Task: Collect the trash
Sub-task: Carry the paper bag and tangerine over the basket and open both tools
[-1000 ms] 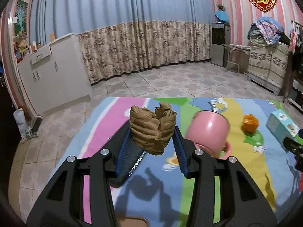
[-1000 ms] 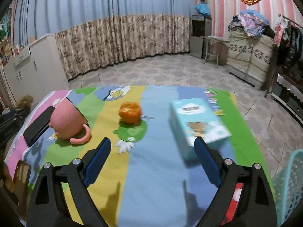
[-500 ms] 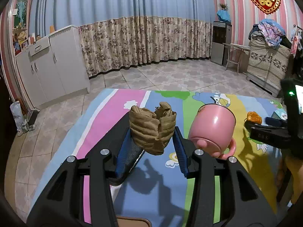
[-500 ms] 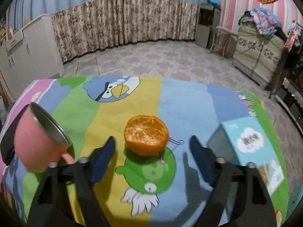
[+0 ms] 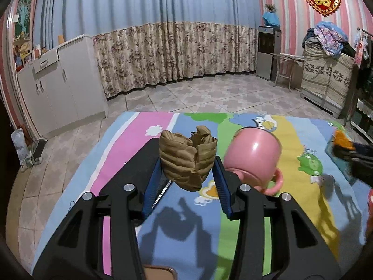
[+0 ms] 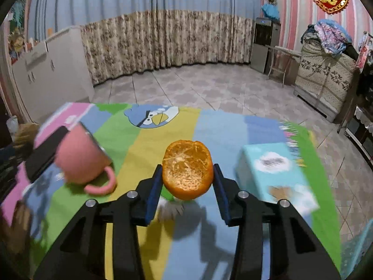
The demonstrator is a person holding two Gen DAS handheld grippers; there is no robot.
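My left gripper [image 5: 188, 163] is shut on a crumpled brown paper wad [image 5: 188, 157] and holds it above the colourful cartoon tablecloth [image 5: 177, 219]. My right gripper [image 6: 188, 175] is shut on an orange peel [image 6: 188, 169], an emptied half shell, held above the cloth [image 6: 198, 240]. In the left wrist view the right gripper and the peel [image 5: 342, 138] show blurred at the far right edge. In the right wrist view the brown wad [image 6: 24, 131] shows blurred at the far left.
A pink mug [image 5: 253, 157] lies on its side on the cloth, also in the right wrist view [image 6: 81, 161]. A black phone [image 6: 45, 150] lies left of it. A light blue tissue box [image 6: 275, 175] stands at the right. A teal basket rim [image 6: 363, 242] shows at lower right.
My right gripper moved in on the orange peel, closed on it and lifted it off the cloth. My left gripper still holds the brown wad, nearly in place.
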